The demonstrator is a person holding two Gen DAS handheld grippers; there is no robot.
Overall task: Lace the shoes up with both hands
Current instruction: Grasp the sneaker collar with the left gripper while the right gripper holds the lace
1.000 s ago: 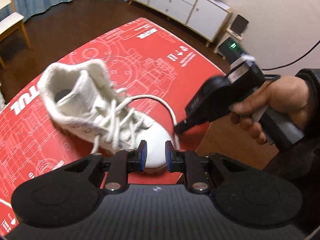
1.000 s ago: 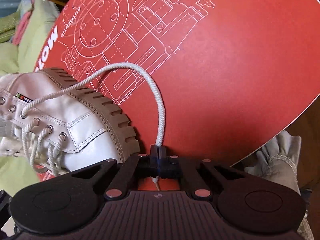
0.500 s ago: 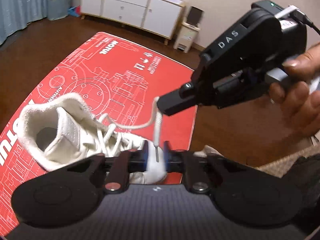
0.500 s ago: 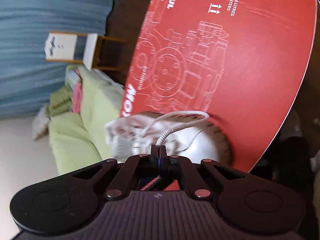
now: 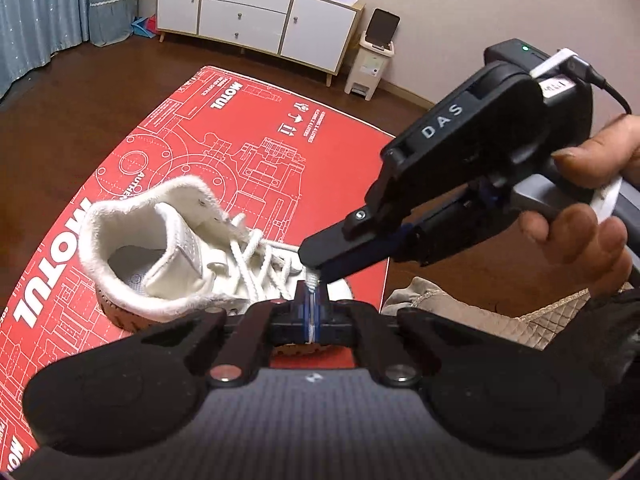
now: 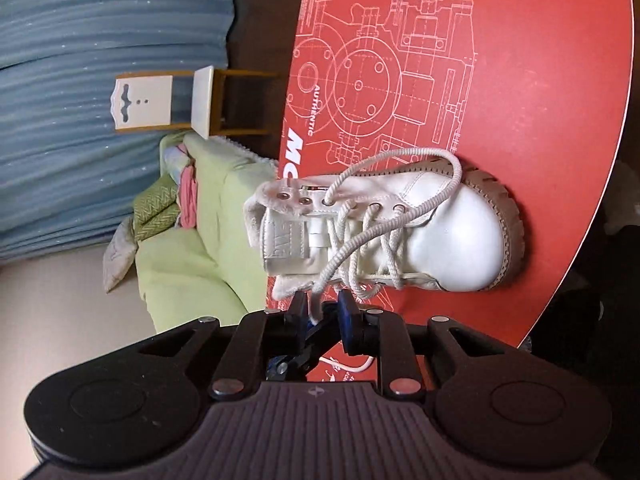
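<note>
Lace end passing from right gripper to left, top eyelets not yet threaded

The shoe [image 6: 400,232] lies near the mat's [image 6: 540,60] edge on the person's side, laced through its lower eyelets; the two topmost on the visible side look empty. The left gripper [image 5: 311,312] is pressed together, pinching the lace [image 6: 400,224] near its tip. The right gripper [image 6: 323,312] is opening, the lace between its spread jaws but unpinched. Threading upward and tying remain.
</note>
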